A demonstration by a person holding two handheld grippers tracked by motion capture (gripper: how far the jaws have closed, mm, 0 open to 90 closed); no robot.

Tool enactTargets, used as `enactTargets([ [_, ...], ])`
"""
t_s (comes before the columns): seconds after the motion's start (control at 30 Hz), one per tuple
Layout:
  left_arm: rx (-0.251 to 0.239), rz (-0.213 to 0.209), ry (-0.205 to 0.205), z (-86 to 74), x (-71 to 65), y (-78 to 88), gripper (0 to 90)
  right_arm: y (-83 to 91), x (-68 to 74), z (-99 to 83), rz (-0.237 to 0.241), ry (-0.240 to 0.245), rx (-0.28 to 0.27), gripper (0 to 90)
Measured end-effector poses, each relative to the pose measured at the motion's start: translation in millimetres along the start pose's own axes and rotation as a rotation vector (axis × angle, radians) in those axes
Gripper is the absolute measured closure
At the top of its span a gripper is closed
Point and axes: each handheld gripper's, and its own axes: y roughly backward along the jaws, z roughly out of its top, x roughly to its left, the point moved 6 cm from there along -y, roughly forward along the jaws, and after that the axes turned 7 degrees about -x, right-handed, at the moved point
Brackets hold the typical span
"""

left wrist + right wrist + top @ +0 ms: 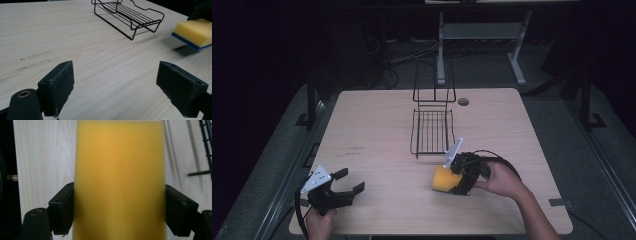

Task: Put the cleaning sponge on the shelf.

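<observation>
Pale wood-grain tabletop (377,125) carried a black wire rack (432,131) mid-table. Right tongs (451,176) were clamped on a spongy yellow block (442,179) near the front; the left gripper view revealed its blue underside. Left tongs (349,182) sat spread wide, gripping nothing.

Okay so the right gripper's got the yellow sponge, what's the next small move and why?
Probably carry the sponge forward toward the wire rack. The right gripper has its jaws against both sides of the sponge, which hangs above its shadow in the left gripper view, and the rack just beyond it holds nothing. The left gripper is open, off to the side.
</observation>
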Motion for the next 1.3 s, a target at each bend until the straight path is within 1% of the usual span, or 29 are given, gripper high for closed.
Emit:
enactTargets([
  [0.1,0.0,0.0,-0.002,0.0,0.2,0.1,14.0,2.0,-1.7,4.1,0.0,0.006,-0.003,21.8],
  [0.57,-0.003,0.002,0.001,0.3,0.7,0.6,14.0,0.7,-5.8,17.7,0.005,0.032,0.018,21.8],
  [0.63,-0.002,0.001,0.001,0.2,0.8,0.7,14.1,1.8,-6.3,20.1,0.006,0.032,0.013,21.8],
  [0.67,-0.002,0.001,0.002,0.2,0.7,0.5,14.1,2.0,-6.4,21.0,0.014,0.03,0.012,21.8],
  [0.73,-0.003,0.0,0.001,0.3,0.5,0.4,14.1,2.2,-7.7,22.4,0.005,0.033,0.021,21.8],
  [0.97,-0.001,0.0,-0.002,0.4,0.4,0.5,14.1,0.3,-12.8,27.7,0.015,0.039,0.034,21.8],
  [1.07,-0.002,0.0,-0.003,0.5,0.3,0.5,14.1,-0.9,-13.7,29.2,0.026,0.036,0.026,21.8],
  [1.3,-0.001,-0.002,-0.003,0.6,0.1,0.2,14.1,-0.6,-19.1,32.8,0.019,0.037,0.032,21.8],
])
